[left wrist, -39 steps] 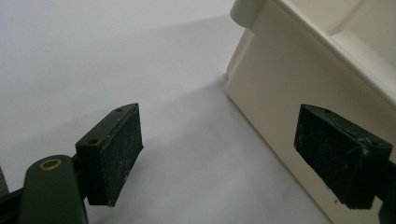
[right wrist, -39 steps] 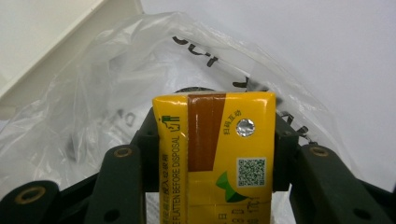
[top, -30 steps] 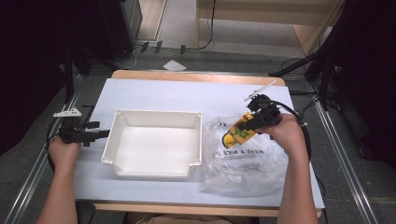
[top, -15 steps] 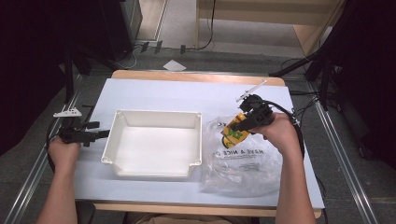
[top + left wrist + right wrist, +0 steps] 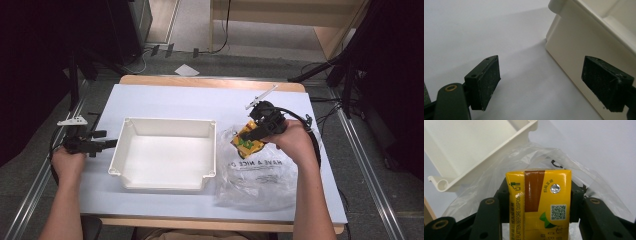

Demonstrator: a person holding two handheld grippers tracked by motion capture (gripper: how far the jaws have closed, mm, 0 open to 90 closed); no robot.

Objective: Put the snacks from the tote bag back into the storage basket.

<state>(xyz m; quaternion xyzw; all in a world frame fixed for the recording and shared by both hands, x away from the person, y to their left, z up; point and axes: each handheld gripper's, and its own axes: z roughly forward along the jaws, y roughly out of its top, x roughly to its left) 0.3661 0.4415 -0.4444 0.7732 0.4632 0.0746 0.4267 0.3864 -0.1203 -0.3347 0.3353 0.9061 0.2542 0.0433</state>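
Observation:
A yellow drink carton point(image 5: 247, 140) point(image 5: 539, 202) with a brown stripe and a foil straw hole sits between the jaws of my right gripper point(image 5: 252, 136) point(image 5: 539, 197), which is shut on its two sides. It hangs over the clear plastic bag point(image 5: 256, 172) point(image 5: 596, 185), just right of the white tray point(image 5: 165, 154) point(image 5: 469, 152). My left gripper point(image 5: 107, 144) point(image 5: 541, 82) rests low on the table at the tray's left wall point(image 5: 584, 47), jaws open with nothing between them.
The tray stands mid-table on a pale blue-white mat point(image 5: 175, 100). The crumpled bag with printed text covers the front right of the mat. Wooden table edges show at the back point(image 5: 210, 82). Cables trail from both grippers.
My right gripper has carried the yellow carton leftward and a little up, toward the tray's right rim. The left hand has stayed where it was.

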